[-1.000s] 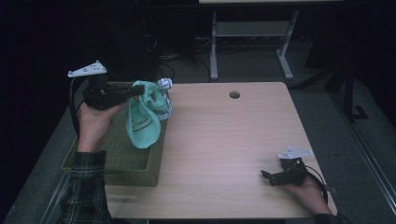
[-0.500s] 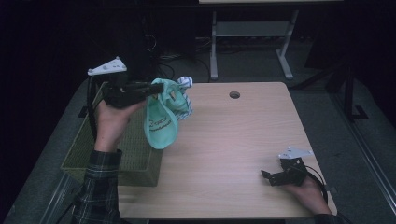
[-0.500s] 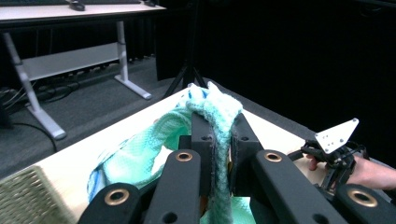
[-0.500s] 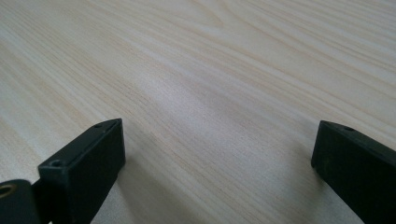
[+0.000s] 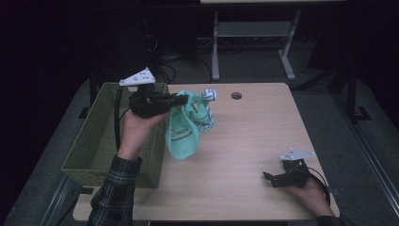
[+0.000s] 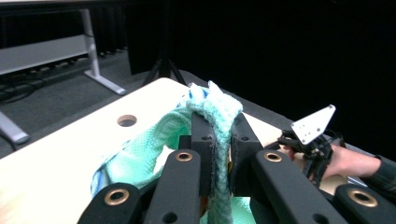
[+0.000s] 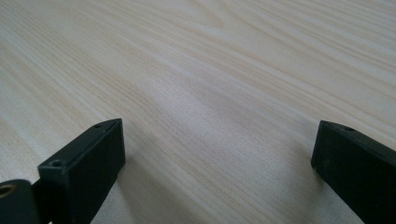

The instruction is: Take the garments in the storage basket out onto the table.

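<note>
A mint-green cloth (image 5: 183, 136) with a white and blue striped edge hangs over the wooden table (image 5: 249, 141), just right of the basket. My left gripper (image 5: 181, 100) is shut on its bunched top and points right, held up in the air. In the left gripper view the fabric (image 6: 140, 154) is pinched between the two black jaws of the left gripper (image 6: 219, 126) and drapes down to the left. My right gripper (image 5: 271, 178) rests at the table's front right corner. Its jaws (image 7: 219, 140) stand wide apart over bare wood, with nothing between them.
A green woven basket (image 5: 82, 155) stands along the table's left side, under my left forearm. A round cable hole (image 5: 236, 95) lies near the far edge. Beyond the table stand a metal frame (image 5: 216, 47) and loose cables on the dark floor.
My left hand has carried the cloth to the right, from above the basket out over the table, and slightly down. The right hand has stayed where it was.
</note>
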